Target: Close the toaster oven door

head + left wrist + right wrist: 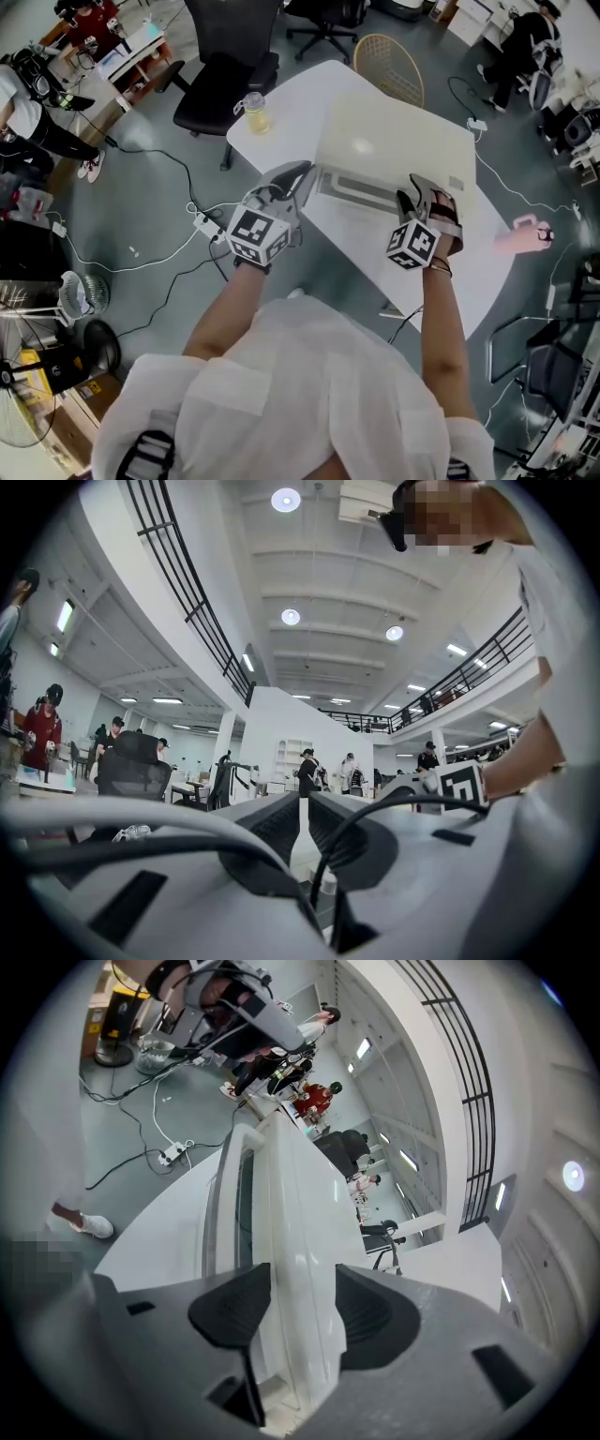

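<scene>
Looking like mid-close: right gripper (424,202) clamped on edge of toaster oven door (291,1241), centre frame on white table (291,103). Left gripper (292,180) nearly pinched together, empty, by oven's left corner. Next, imo: push door flush.

the white table (281,150) bears 1 white toaster oven (384,141) near its middle and 1 yellowish bottle (255,112) at a corner.

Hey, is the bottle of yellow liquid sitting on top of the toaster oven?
No, the bottle stands on the far corner of the table, apart from the toaster oven.
</scene>
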Available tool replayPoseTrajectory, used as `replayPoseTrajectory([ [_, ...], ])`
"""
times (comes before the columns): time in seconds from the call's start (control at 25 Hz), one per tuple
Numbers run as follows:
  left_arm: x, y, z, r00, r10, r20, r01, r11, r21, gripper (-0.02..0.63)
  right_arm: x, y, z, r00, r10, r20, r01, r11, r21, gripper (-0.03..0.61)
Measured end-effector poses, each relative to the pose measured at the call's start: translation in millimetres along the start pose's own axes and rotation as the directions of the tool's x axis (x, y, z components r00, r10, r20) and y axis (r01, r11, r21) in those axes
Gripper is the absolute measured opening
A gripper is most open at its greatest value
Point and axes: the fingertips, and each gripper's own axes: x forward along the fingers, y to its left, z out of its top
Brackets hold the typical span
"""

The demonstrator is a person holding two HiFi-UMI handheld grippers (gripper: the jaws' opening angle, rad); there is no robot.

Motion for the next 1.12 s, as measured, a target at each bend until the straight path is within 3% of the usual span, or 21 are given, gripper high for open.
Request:
replayPoseTrajectory([
  [0.24, -9, -3, 6, 1.0, 0.026, 0.004, -0.026, 1.0, 0.011, 0.023, -23, -6, -17, 0.999, -0.047, 0.022, 0.042, 0.978, 0.204, 0.204],
  [0.36, -12, -6, 9, 0.999, 0.038, 0.011, -0.038, 0.999, 0.014, 0.023, -36, -7, -28, 0.995, -0.075, 0.059, 0.047, 0.919, 0.391, 0.189],
  [0.44, -15, -13, 12, 0.999, 0.044, 0.015, -0.044, 0.999, 0.014, 0.023, -50, -7, -40, 0.991, -0.093, 0.095, 0.025, 0.833, 0.553, 0.17],
  [0.48, -17, -18, 14, 0.999, 0.045, 0.017, -0.046, 0.999, 0.015, 0.023, -58, -7, -46, 0.988, -0.104, 0.116, 0.006, 0.768, 0.64, 0.164],
  [0.56, -19, -27, 19, 0.999, 0.049, 0.024, -0.049, 0.999, 0.02, 0.023, -73, -12, -58, 0.974, -0.149, 0.172, -0.048, 0.607, 0.793, 0.138],
  [0.64, -21, -34, 23, 0.998, 0.055, 0.03, -0.056, 0.998, 0.026, 0.023, -89, -18, -69, 0.951, -0.217, 0.218, -0.095, 0.466, 0.88, 0.091],
  [0.68, -23, -39, 25, 0.998, 0.059, 0.031, -0.06, 0.998, 0.026, 0.023, -99, -20, -73, 0.938, -0.254, 0.235, -0.114, 0.415, 0.903, 0.066],
  [0.76, -27, -49, 27, 0.997, 0.065, 0.032, -0.066, 0.998, 0.024, 0.023, -121, -24, -80, 0.912, -0.319, 0.259, -0.141, 0.348, 0.927, 0.039],
  [0.84, -28, -63, 32, 0.997, 0.064, 0.04, -0.065, 0.998, 0.028, 0.023, -141, -28, -88, 0.89, -0.368, 0.271, -0.155, 0.315, 0.936, 0.005],
  [1.0, -35, -90, 37, 0.997, 0.066, 0.044, -0.068, 0.997, 0.03, 0.023, -175, -28, -100, 0.863, -0.415, 0.289, -0.185, 0.272, 0.944, 0.005],
  [1.12, -44, -105, 42, 0.996, 0.073, 0.05, -0.074, 0.997, 0.032, 0.023, -196, -26, -106, 0.853, -0.431, 0.295, -0.189, 0.271, 0.944, 0.005],
])
